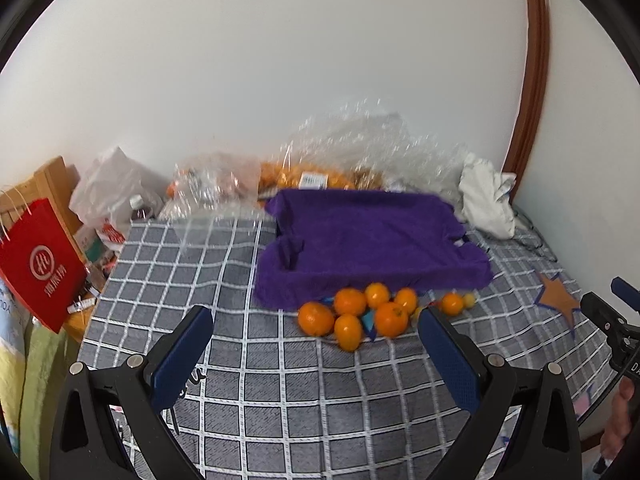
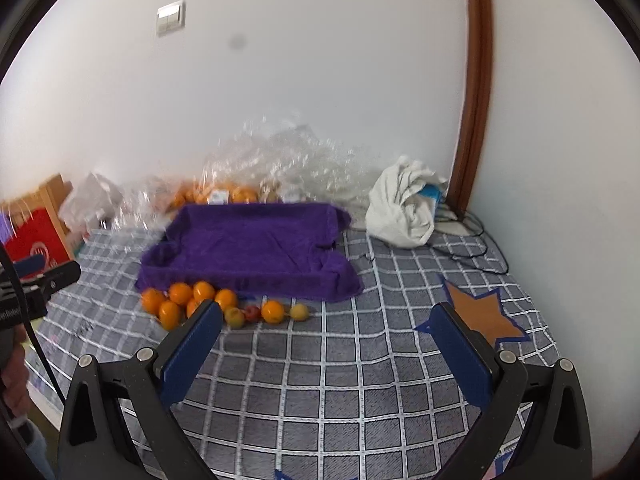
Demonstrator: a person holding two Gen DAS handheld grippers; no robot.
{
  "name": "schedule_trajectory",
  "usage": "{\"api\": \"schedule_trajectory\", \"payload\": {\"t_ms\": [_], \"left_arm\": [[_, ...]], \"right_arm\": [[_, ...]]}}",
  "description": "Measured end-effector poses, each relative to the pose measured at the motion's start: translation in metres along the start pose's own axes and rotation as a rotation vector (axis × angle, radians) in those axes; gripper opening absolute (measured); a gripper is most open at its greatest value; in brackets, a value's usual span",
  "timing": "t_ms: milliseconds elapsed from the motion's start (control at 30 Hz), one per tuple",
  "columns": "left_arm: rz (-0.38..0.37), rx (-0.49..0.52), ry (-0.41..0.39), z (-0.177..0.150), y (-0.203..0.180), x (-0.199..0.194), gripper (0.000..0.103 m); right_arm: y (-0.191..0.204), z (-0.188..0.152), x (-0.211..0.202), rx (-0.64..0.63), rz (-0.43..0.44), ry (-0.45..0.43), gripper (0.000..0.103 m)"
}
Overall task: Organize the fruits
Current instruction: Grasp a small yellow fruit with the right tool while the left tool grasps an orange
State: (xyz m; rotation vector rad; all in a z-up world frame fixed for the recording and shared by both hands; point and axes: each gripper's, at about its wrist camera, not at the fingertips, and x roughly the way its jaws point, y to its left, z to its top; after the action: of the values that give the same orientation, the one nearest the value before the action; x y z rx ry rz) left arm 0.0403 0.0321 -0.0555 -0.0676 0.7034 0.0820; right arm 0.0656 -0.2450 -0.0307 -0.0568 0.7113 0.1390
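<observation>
1. Biggest risk: the round orange citrus fruits sat loose on the grey checked bedspread, touching each other in a cluster just in front of the purple towel-lined tray. A nudge to one would likely roll the rest across the soft surface.
2. Next risk: the tray's front wall looked like draped cloth, so a fruit dropped at the edge could fold it down and spill back out.
3. Smaller risk: the small yellowish fruits and one reddish one sat near the pile; wide pads could slip off them or squash them.
4. Left gripper was spread wide and empty, short of the pile. Right gripper was also spread and empty, with the fruits at its left finger.
5. Containers, big to small: the tray was empty; the clear crinkled plastic bags behind it held more orange fruit, count unclear in blur; the red paper bag showed no contents.
</observation>
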Motion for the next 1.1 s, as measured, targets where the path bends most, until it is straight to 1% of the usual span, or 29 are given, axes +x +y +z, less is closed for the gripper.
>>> {"api": "schedule_trajectory", "payload": {"t_ms": [67,133,200,233,367,433,500,633,667,733,800,933,1000,1067,1100], "left_arm": [[0.018,-0.001,0.015,-0.006,0.004,0.014,0.102],[0.017,-0.006,0.03,-0.012,0.01,0.026,0.1],[0.022,-0.014,0.051,-0.017,0.018,0.04,0.099],[0.026,-0.014,0.058,-0.019,0.021,0.045,0.099],[0.04,-0.009,0.101,-0.027,0.032,0.068,0.093],[0.048,-0.011,0.115,-0.031,0.037,0.079,0.088],[0.023,-0.016,0.139,-0.034,0.041,0.088,0.086],[-0.008,-0.008,0.186,-0.036,0.044,0.102,0.086],[-0.01,-0.01,0.189,-0.036,0.044,0.103,0.086],[-0.009,-0.015,0.193,-0.036,0.046,0.106,0.085],[-0.035,-0.023,0.196,-0.036,0.046,0.109,0.085],[-0.051,0.005,0.211,-0.036,0.042,0.119,0.085],[-0.085,0.003,0.222,-0.035,0.041,0.123,0.085],[-0.114,-0.011,0.228,-0.033,0.04,0.128,0.085],[-0.116,-0.015,0.233,-0.032,0.039,0.131,0.085]], "right_arm": [[0.0,-0.005,0.016,-0.006,0.009,0.031,0.095],[-0.003,-0.01,0.039,-0.006,0.026,0.095,0.09],[-0.006,-0.017,0.061,0.008,0.036,0.139,0.083],[-0.008,-0.02,0.073,0.011,0.043,0.153,0.077],[-0.014,-0.031,0.112,0.033,0.063,0.187,0.068],[-0.015,-0.034,0.13,0.046,0.086,0.213,0.058],[-0.014,-0.035,0.145,0.053,0.106,0.231,0.052],[-0.005,-0.034,0.165,0.038,0.147,0.227,0.049],[-0.003,-0.033,0.17,0.033,0.154,0.233,0.049],[0.0,-0.033,0.178,0.028,0.16,0.248,0.043],[0.002,-0.032,0.186,0.03,0.17,0.266,0.04],[0.004,-0.03,0.197,0.027,0.172,0.278,0.038],[0.005,-0.029,0.201,0.023,0.174,0.274,0.037],[0.008,-0.028,0.204,0.015,0.173,0.27,0.03],[0.009,-0.028,0.205,0.01,0.172,0.268,0.026]]}}
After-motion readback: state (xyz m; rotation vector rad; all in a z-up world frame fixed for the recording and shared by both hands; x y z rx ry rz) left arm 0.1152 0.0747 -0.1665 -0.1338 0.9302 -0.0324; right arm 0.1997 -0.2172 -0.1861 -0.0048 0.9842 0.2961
